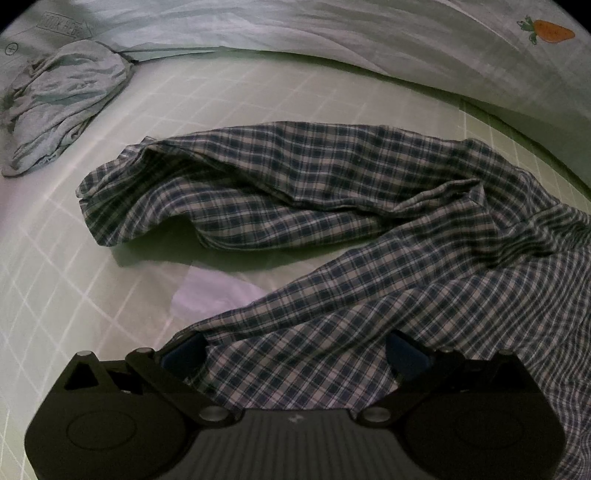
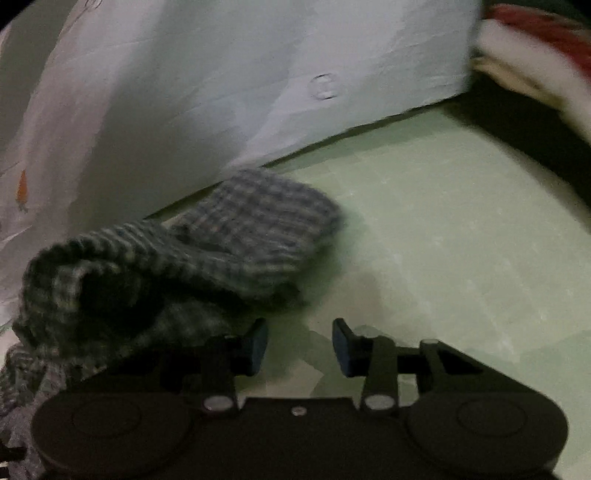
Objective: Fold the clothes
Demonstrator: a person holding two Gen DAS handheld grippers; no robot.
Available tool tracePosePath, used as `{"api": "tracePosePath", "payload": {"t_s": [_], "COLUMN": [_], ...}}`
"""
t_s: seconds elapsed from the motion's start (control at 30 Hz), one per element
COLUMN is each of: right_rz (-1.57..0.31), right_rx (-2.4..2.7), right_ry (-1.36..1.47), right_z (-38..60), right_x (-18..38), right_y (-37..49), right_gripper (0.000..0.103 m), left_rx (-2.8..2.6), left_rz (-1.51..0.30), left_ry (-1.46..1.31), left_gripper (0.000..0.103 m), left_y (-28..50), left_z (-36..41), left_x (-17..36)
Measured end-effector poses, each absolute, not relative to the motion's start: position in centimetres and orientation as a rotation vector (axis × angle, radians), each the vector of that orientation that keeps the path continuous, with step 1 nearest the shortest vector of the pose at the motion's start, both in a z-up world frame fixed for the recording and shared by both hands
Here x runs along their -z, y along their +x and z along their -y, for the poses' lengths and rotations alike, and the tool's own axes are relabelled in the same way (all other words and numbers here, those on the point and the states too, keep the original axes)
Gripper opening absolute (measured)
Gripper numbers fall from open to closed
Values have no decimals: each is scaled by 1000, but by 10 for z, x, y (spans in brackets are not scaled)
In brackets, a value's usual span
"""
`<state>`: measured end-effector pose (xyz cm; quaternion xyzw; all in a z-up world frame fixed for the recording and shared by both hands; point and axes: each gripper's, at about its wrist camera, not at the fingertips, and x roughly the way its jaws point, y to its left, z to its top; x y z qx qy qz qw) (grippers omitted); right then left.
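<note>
Your left tool is pointing down, wide over the checked shirt — only there is the grey cloth showing. Your right tool is tilting down — narrow, gripping nothing.

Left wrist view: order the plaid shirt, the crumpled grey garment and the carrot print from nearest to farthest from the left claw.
1. Plaid shirt: right at the left claw, its cloth lying between the blue pads.
2. Crumpled grey garment: far upper left, on the gridded sheet.
3. Carrot print: top right corner, on the pale bedding beyond the shirt.
</note>
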<state>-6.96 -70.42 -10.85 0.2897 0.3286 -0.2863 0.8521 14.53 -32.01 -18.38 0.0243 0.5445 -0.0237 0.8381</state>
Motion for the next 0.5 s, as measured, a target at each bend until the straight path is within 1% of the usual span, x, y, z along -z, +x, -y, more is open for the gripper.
{"api": "tracePosePath", "payload": {"t_s": [0.3,0.5], "right_rz": [-708,-672], "right_rx": [522,404], "right_ry": [735,973], "right_z": [690,686], "right_x": [114,125], "right_y": [-20,-14], "right_gripper": [42,42], "left_rx": [47,47], "left_rz": [-1150,-1155], "left_ry": [50,50], "left_gripper": [103,103], "left_y": [144,143], "left_z": [322,324], "left_x": [183,182]}}
